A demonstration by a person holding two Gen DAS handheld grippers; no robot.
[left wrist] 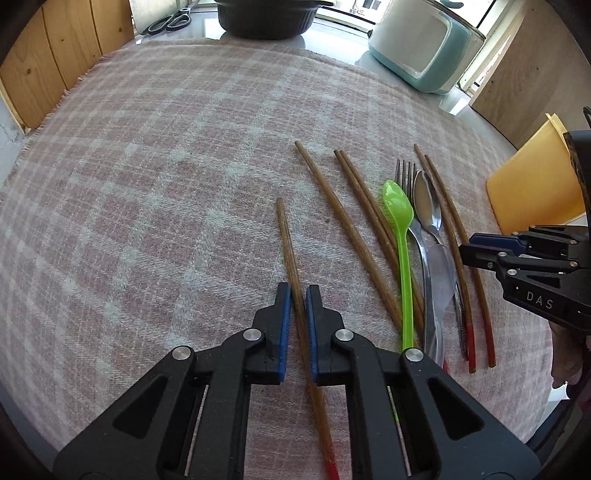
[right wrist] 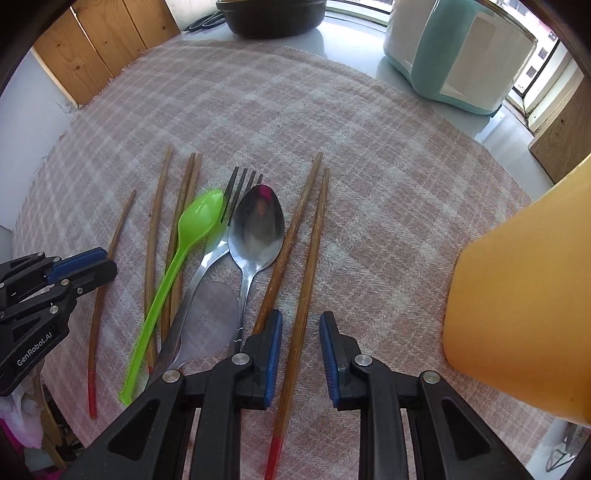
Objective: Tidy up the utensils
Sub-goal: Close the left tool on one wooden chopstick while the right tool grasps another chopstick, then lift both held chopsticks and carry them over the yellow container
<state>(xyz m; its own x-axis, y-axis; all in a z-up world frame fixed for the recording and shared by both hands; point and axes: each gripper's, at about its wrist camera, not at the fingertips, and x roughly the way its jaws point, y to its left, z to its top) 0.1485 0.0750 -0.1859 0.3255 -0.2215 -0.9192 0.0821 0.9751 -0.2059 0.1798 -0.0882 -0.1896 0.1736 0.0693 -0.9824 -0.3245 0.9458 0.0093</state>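
Note:
Several brown chopsticks with red ends lie on a pink checked cloth [left wrist: 147, 166]. My left gripper [left wrist: 298, 295] has its jaws narrowly around one chopstick [left wrist: 286, 240], lying apart at the left; it also shows in the right wrist view [right wrist: 110, 254]. A green plastic spoon [right wrist: 184, 251], a fork [right wrist: 236, 192], a metal spoon [right wrist: 256, 229] and a clear spoon [right wrist: 210, 317] lie together mid-cloth. My right gripper [right wrist: 301, 321] is open, straddling the rightmost chopstick [right wrist: 314, 240]. An orange cup [right wrist: 524, 295] stands at the right.
A black pot [left wrist: 266, 18], scissors [left wrist: 170, 22] and a white-and-teal appliance [left wrist: 424, 48] stand on the counter behind the cloth. Wooden panels [left wrist: 55, 55] border the left side. The cloth's near edge overhangs the table.

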